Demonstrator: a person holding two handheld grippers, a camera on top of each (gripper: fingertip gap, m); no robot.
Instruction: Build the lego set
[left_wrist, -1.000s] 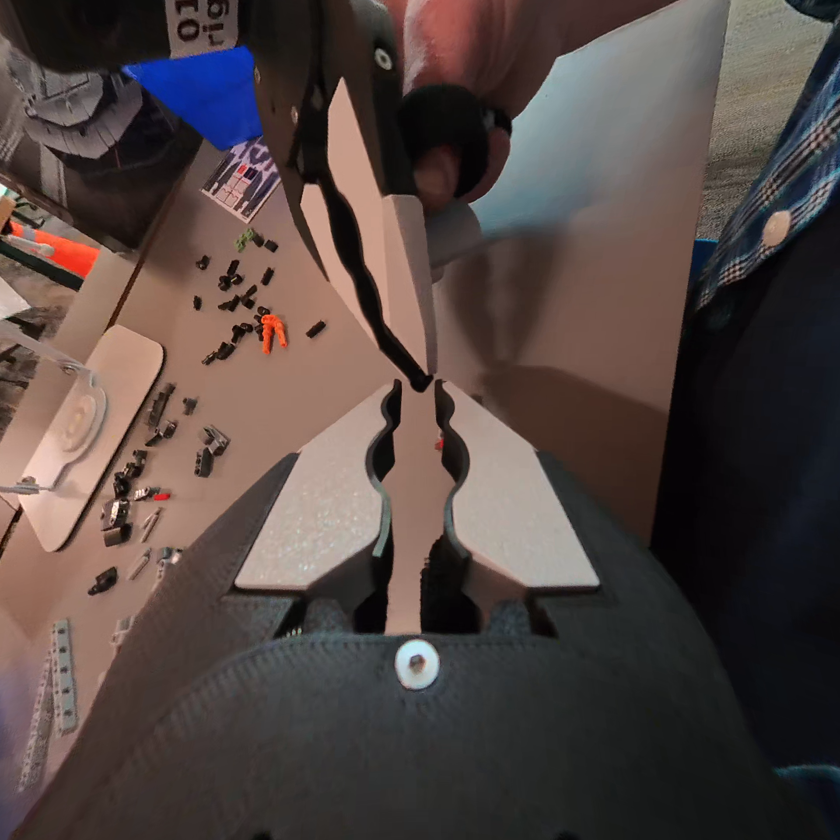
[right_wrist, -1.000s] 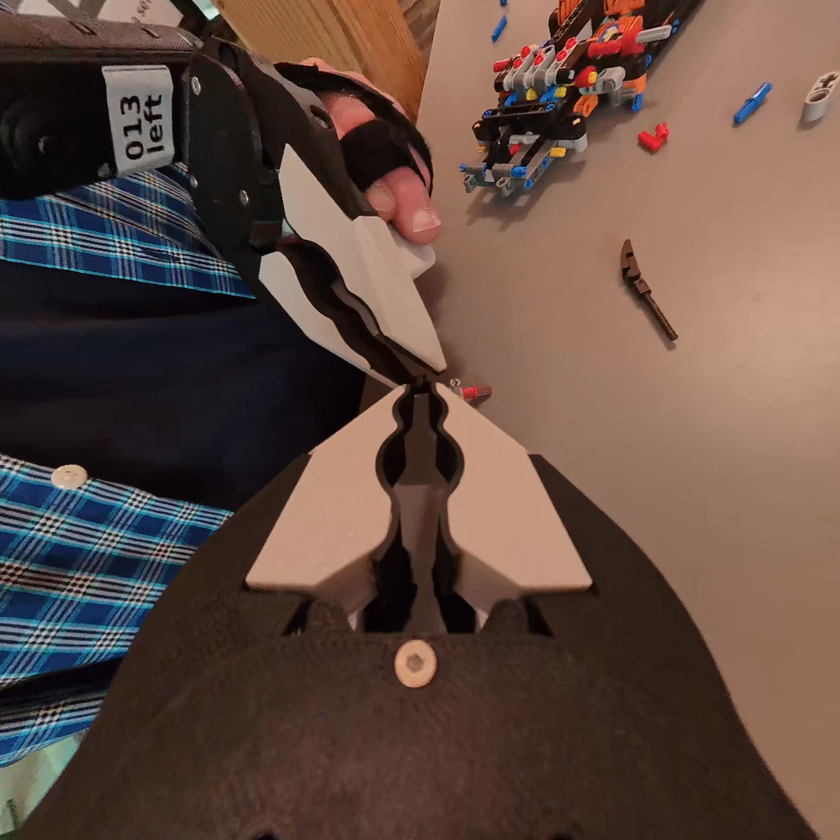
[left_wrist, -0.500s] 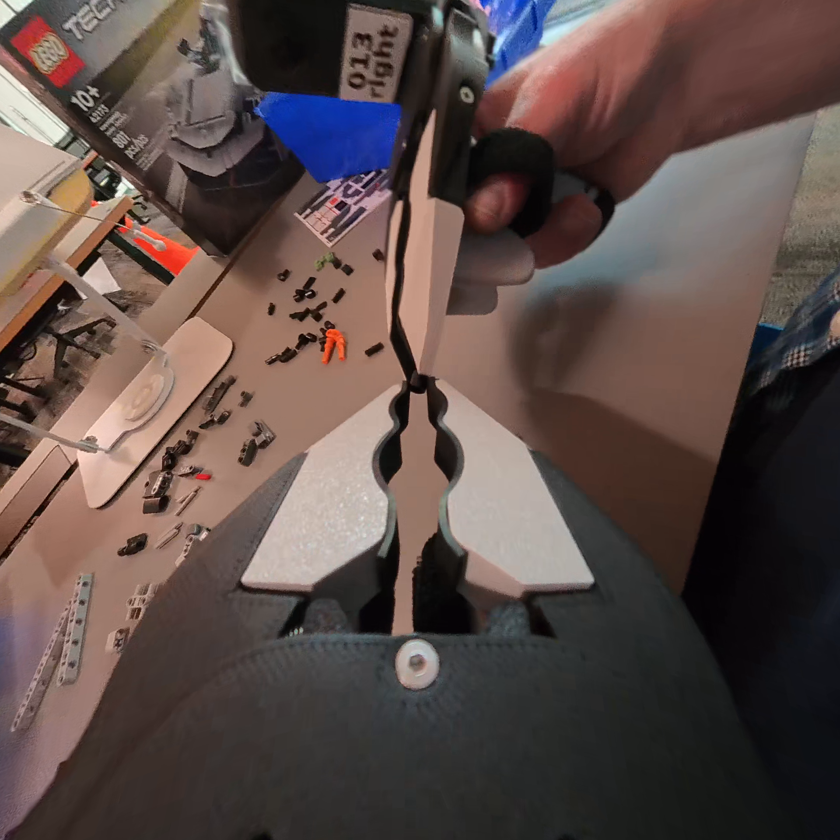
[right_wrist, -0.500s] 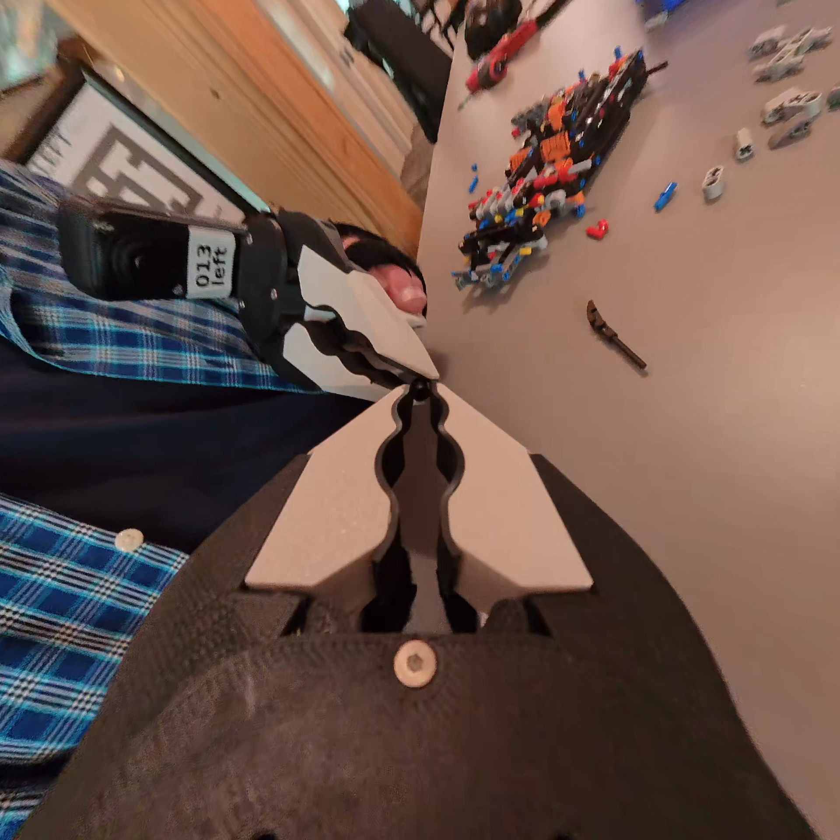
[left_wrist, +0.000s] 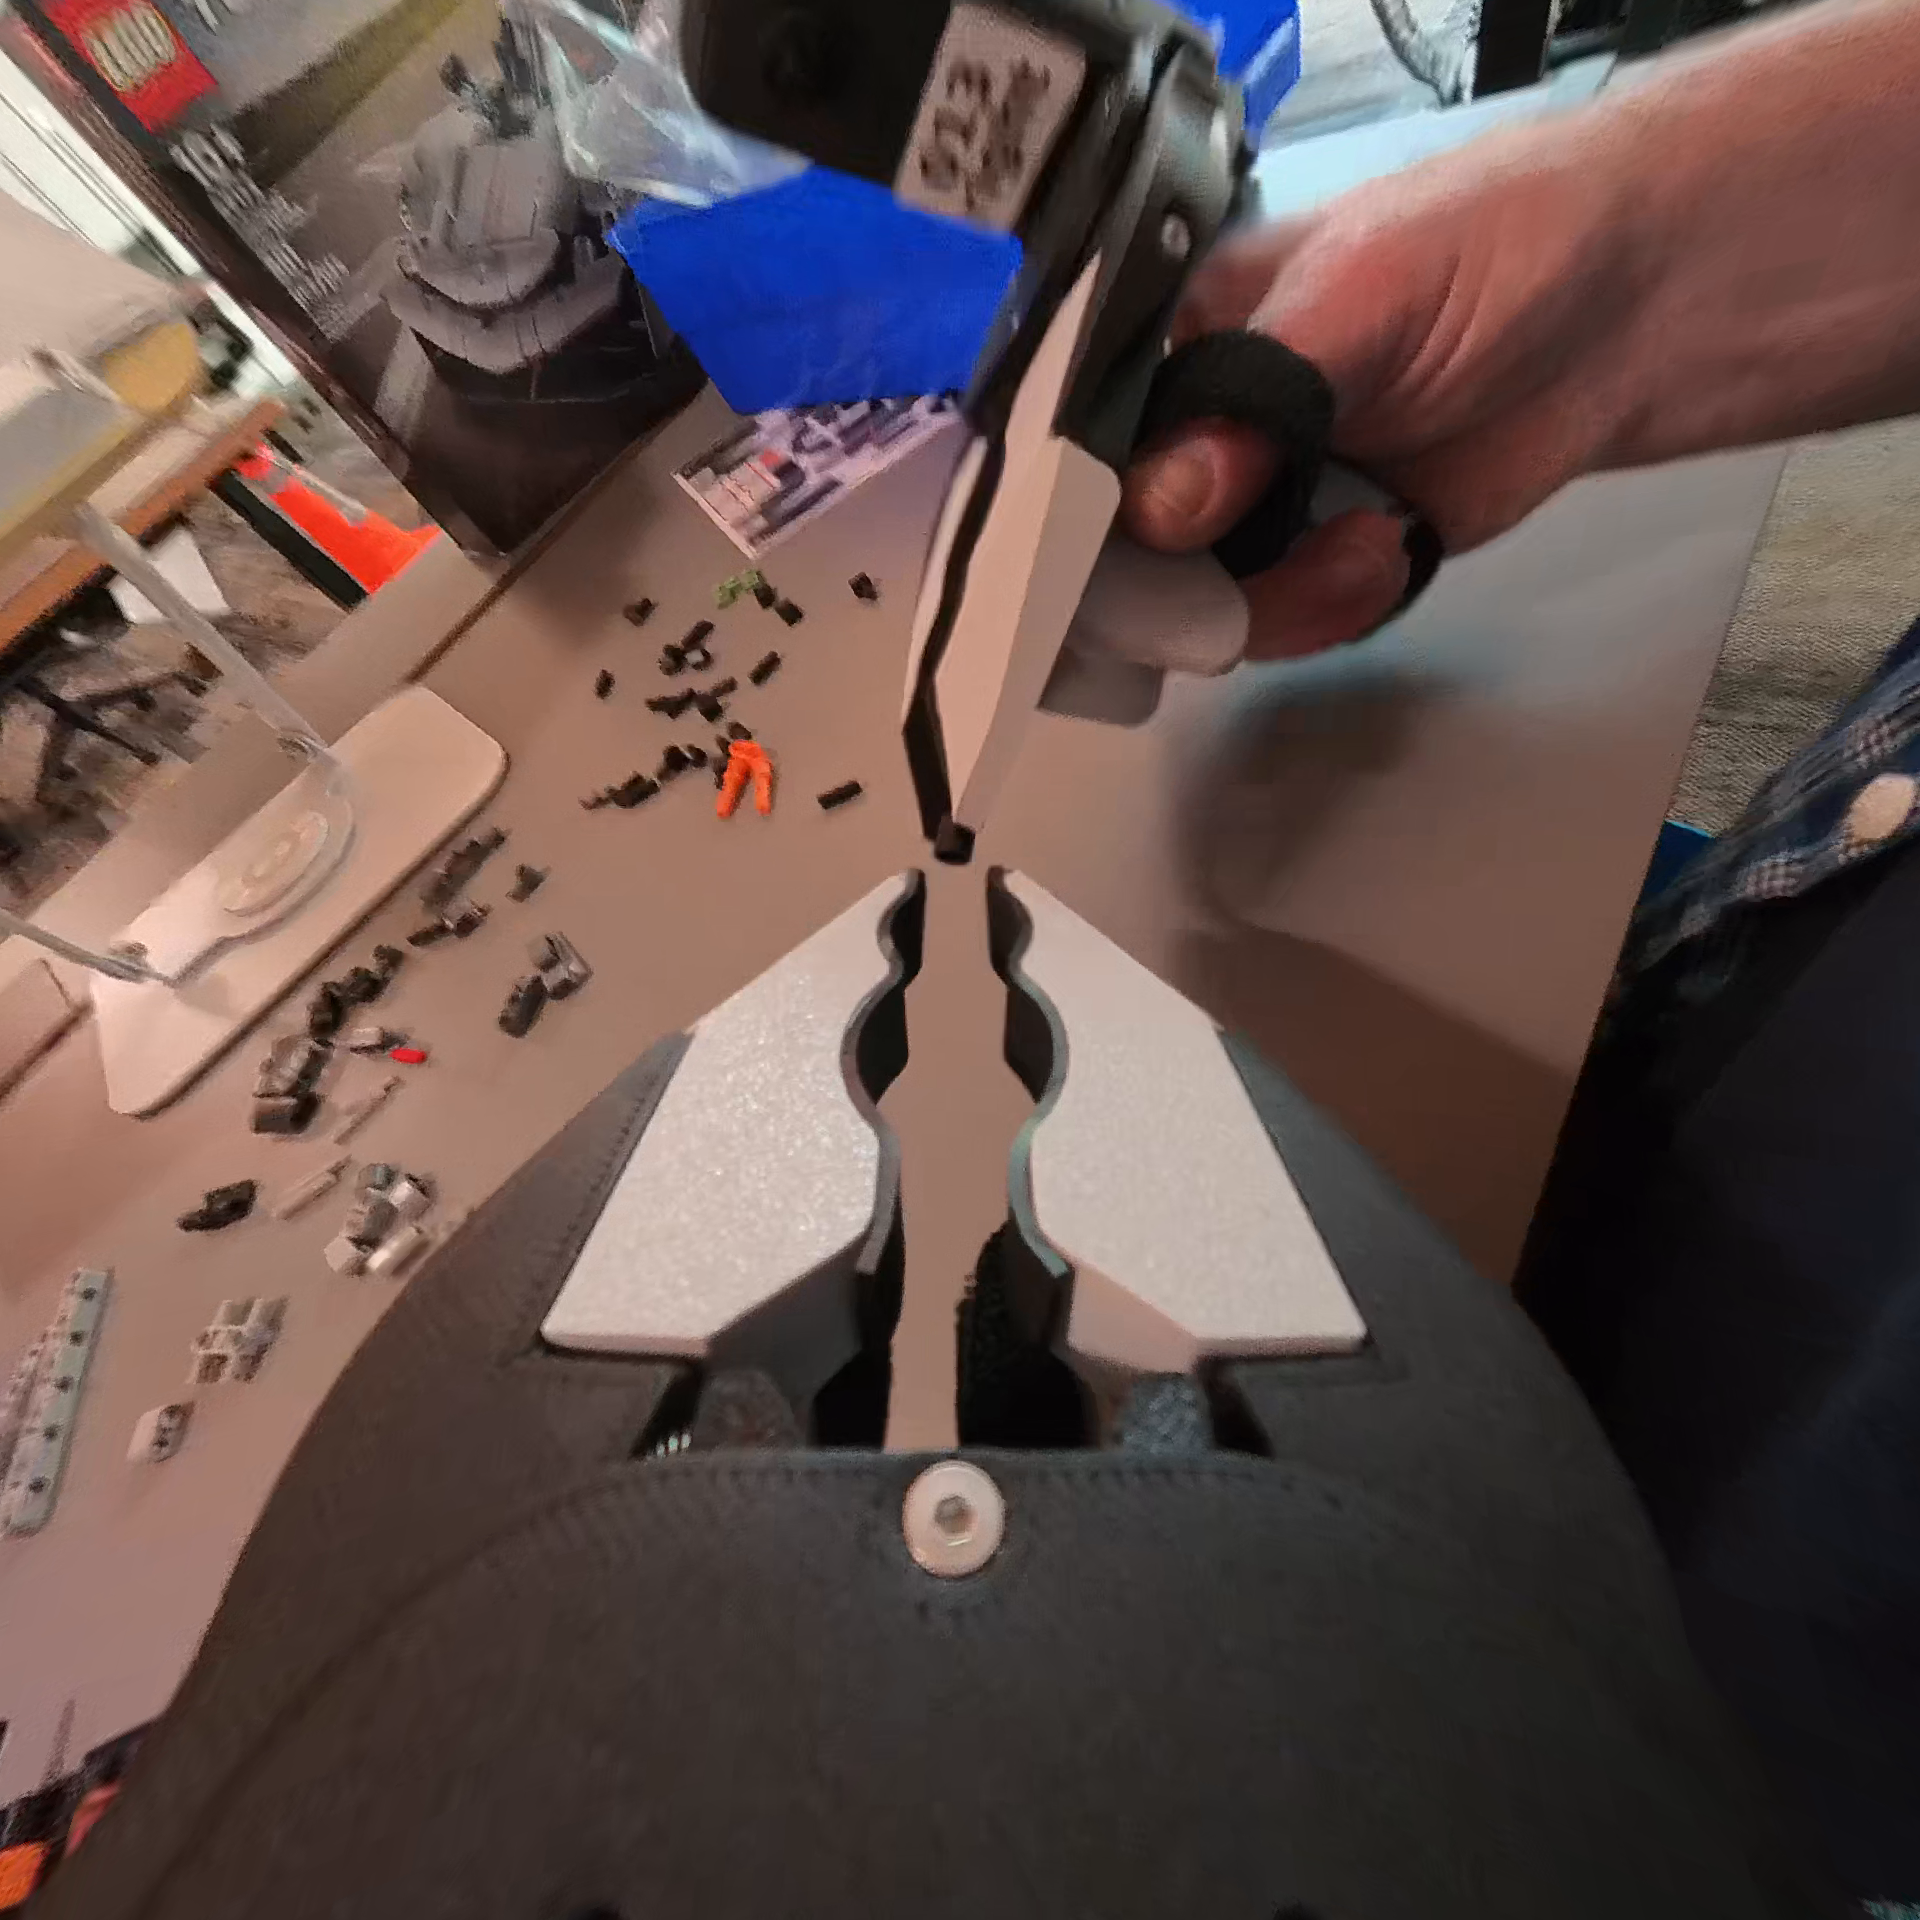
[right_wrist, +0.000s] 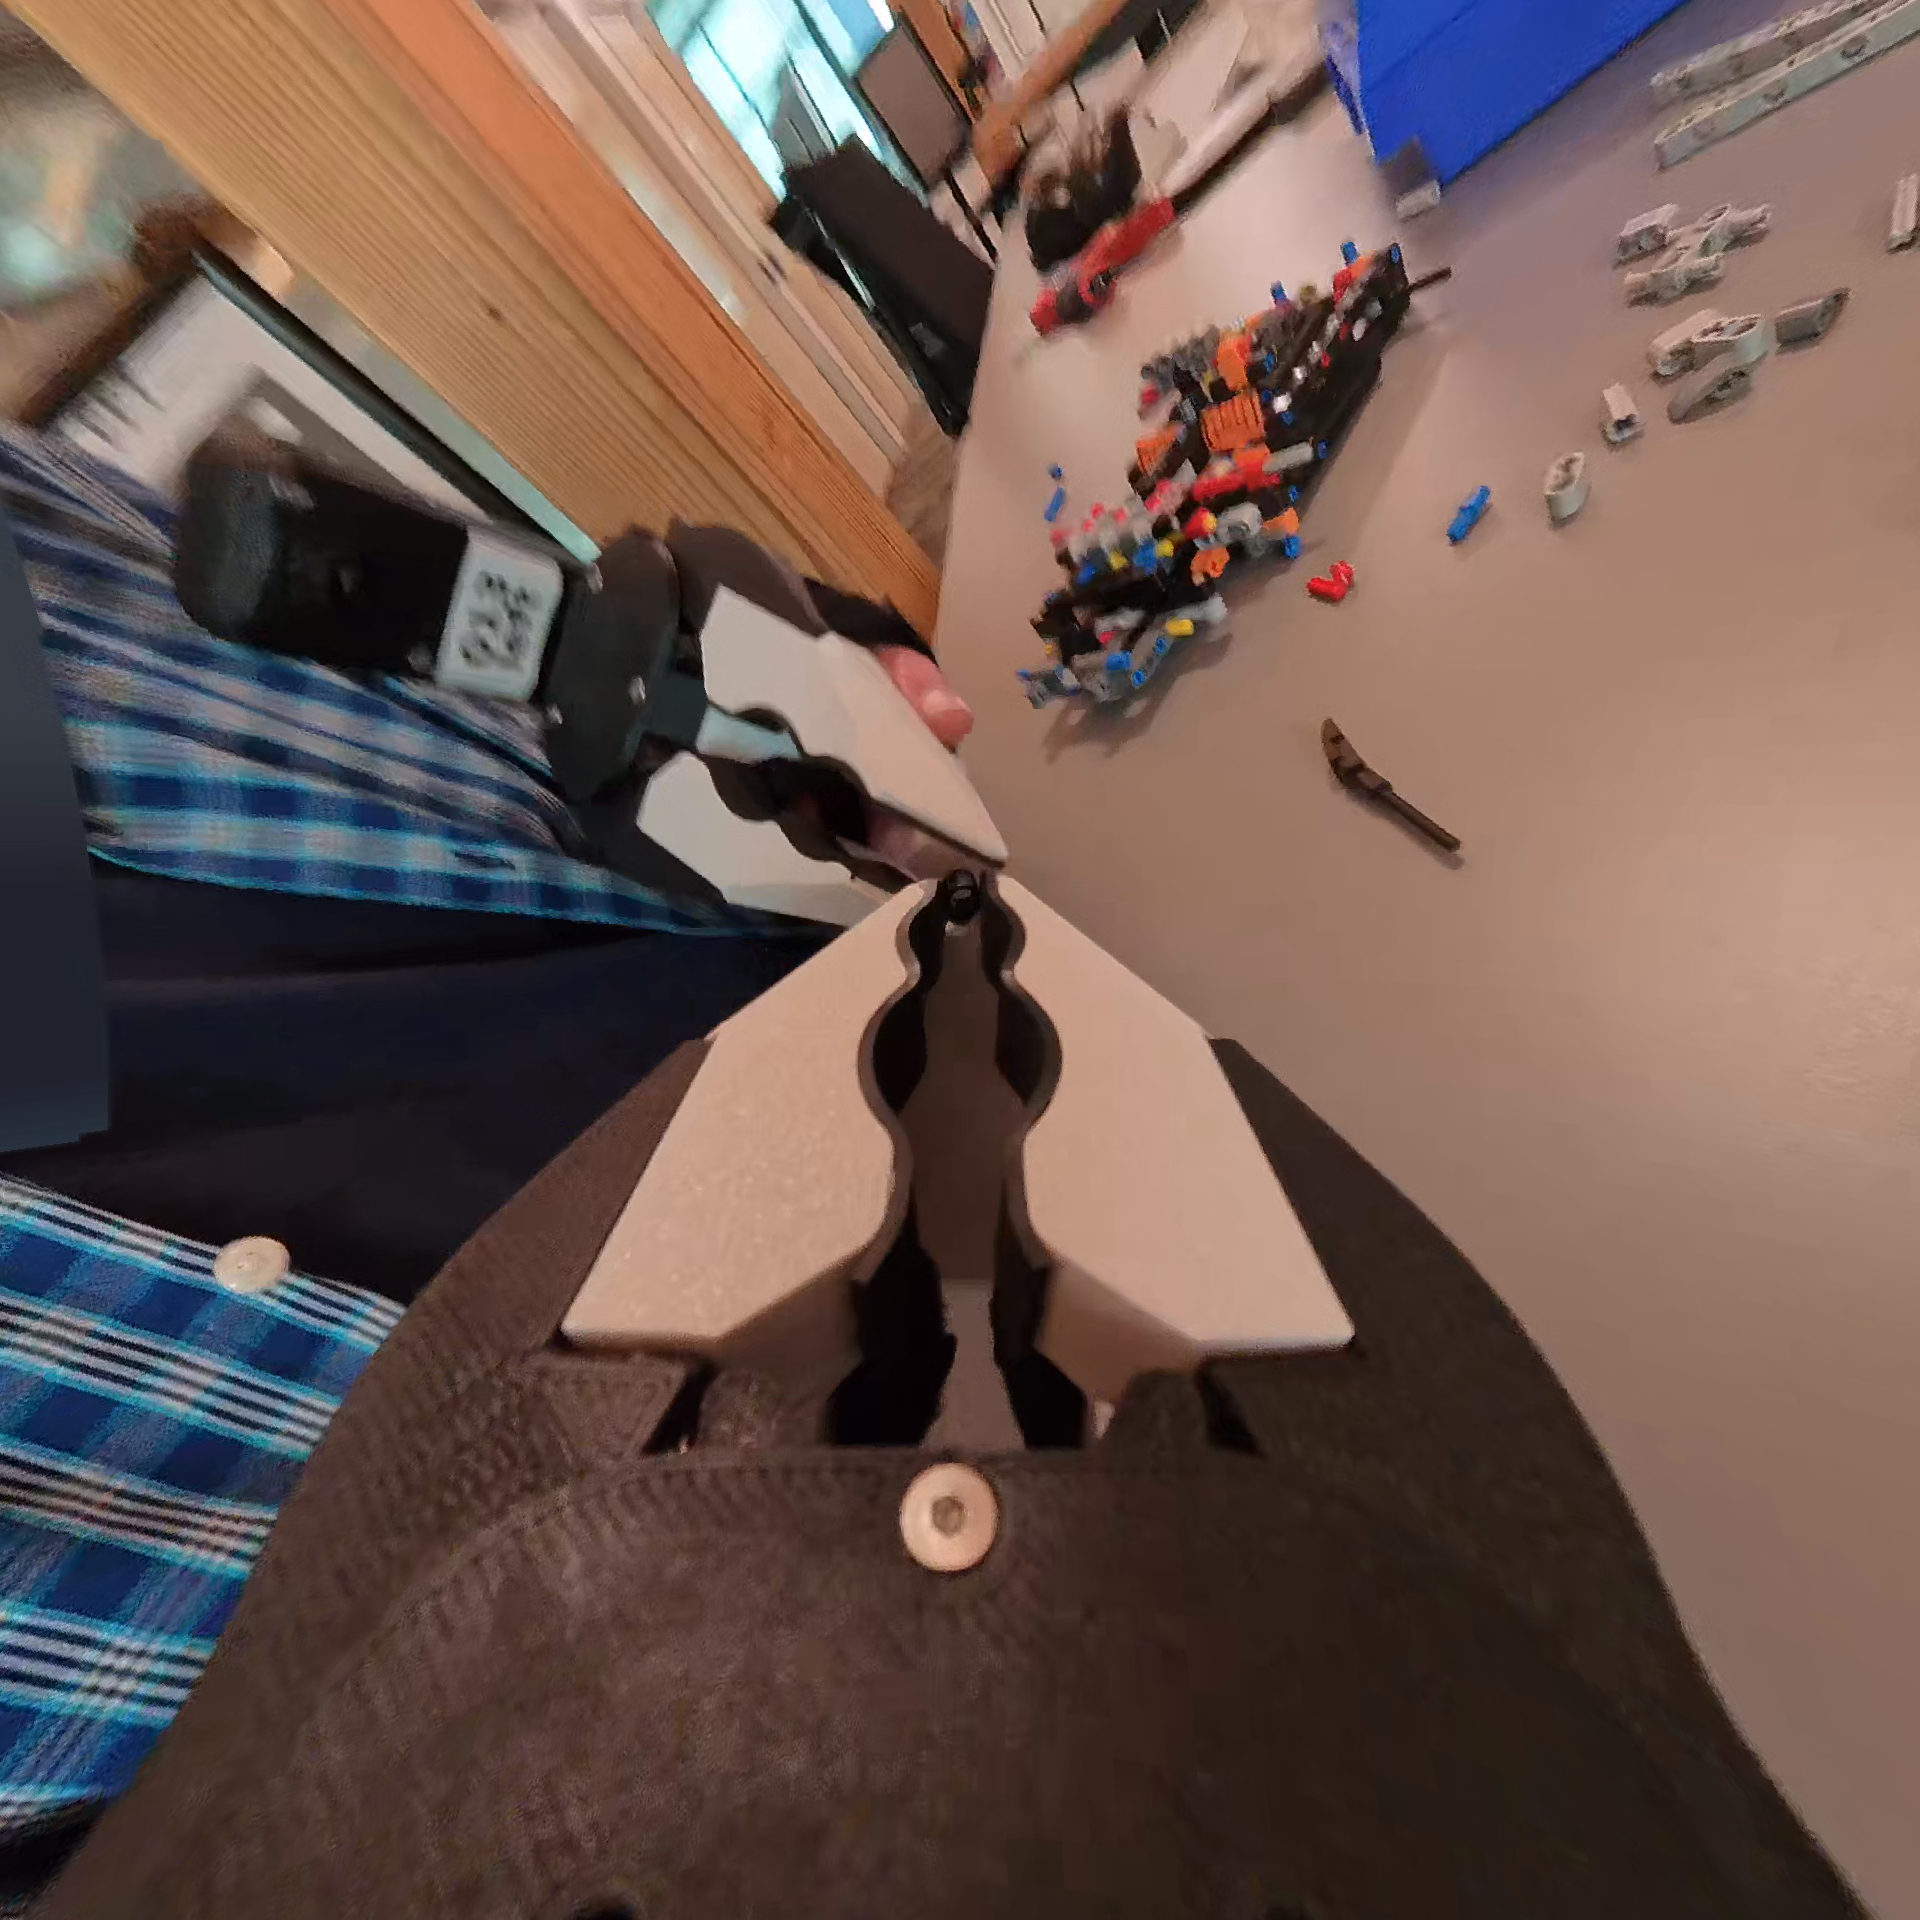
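Pinching a tiny black piece (right_wrist: 957, 900) at its very tips, the right claw (right_wrist: 957, 902) is clenched on it in mid-air above the surface (right_wrist: 1558, 987). In the left wrist view the same piece (left_wrist: 952, 840) sits at the end of the right claw (left_wrist: 948, 831), just beyond the left claw (left_wrist: 954, 883), whose tips stand a little apart with nothing between them: it is released. The two claws meet tip to tip, close but not visibly touching.

The piece looks like a small pin or connector, too small and blurred to name exactly. I judge it very light, stiff and smooth, so it could twist or pop out of a tip grip; holding it across its middle, with one end left free for insertion, seems wisest. A handover between claws would need the left one to close on the exposed end before the right lets go.

Farther out on the surface lies the half-built model (right_wrist: 1226, 488), with a red piece (right_wrist: 1330, 582), a blue pin (right_wrist: 1467, 514) and a black lever-shaped part (right_wrist: 1387, 788) nearby, and grey pieces (right_wrist: 1704, 343) beyond. On the other side are scattered black pieces (left_wrist: 686, 717), an orange piece (left_wrist: 746, 779), grey beams (left_wrist: 52, 1392), the set's box (left_wrist: 436, 270) and a blue bin (left_wrist: 821, 291).
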